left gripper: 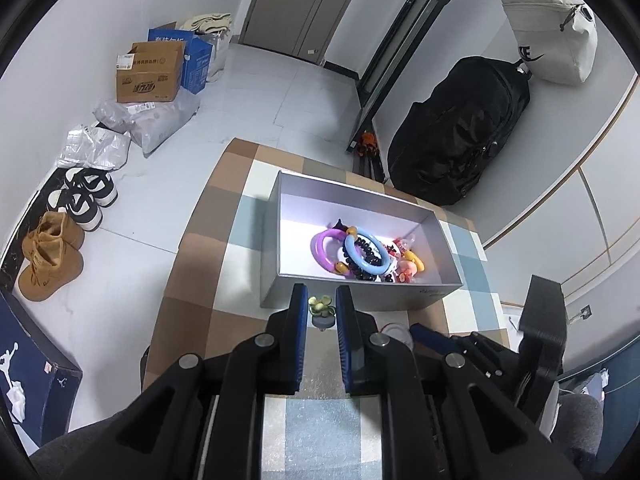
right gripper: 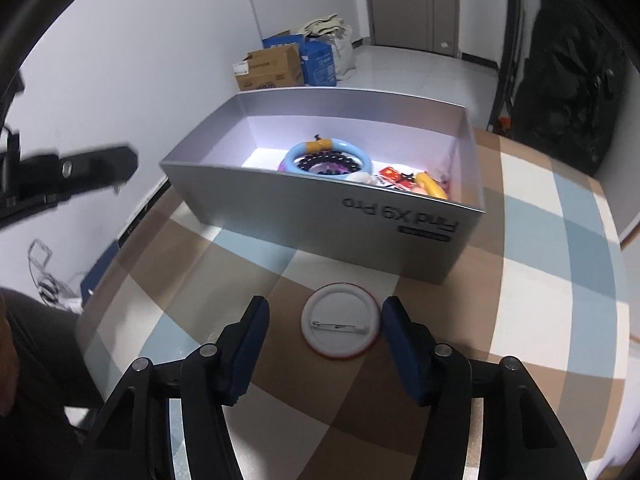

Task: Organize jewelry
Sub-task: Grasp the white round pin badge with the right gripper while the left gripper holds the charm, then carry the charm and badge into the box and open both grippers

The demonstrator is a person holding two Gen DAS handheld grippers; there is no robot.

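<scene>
My left gripper [left gripper: 321, 300] is shut on a small yellow-green flower ornament [left gripper: 319, 306] with a grey base, held just in front of the near wall of the silver box [left gripper: 269, 240]. Inside the box lie a blue ring [left gripper: 366, 255], a purple ring [left gripper: 320, 245], dark beads and several small coloured pieces. In the right wrist view a white round pin badge [right gripper: 340, 326] with a red rim lies face down on the checked tablecloth [right gripper: 540, 240], close to the silver box [right gripper: 320, 220]. My right gripper [right gripper: 326, 314] stands open around the badge, with a gap between each pad and its rim.
A black backpack [left gripper: 460, 132] and a beige bag [left gripper: 552, 36] stand beyond the table. On the floor at the left are cardboard boxes [left gripper: 150, 74], plastic parcels [left gripper: 148, 124] and shoes [left gripper: 52, 256]. A dark blue shoe box [left gripper: 28, 364] is at the lower left.
</scene>
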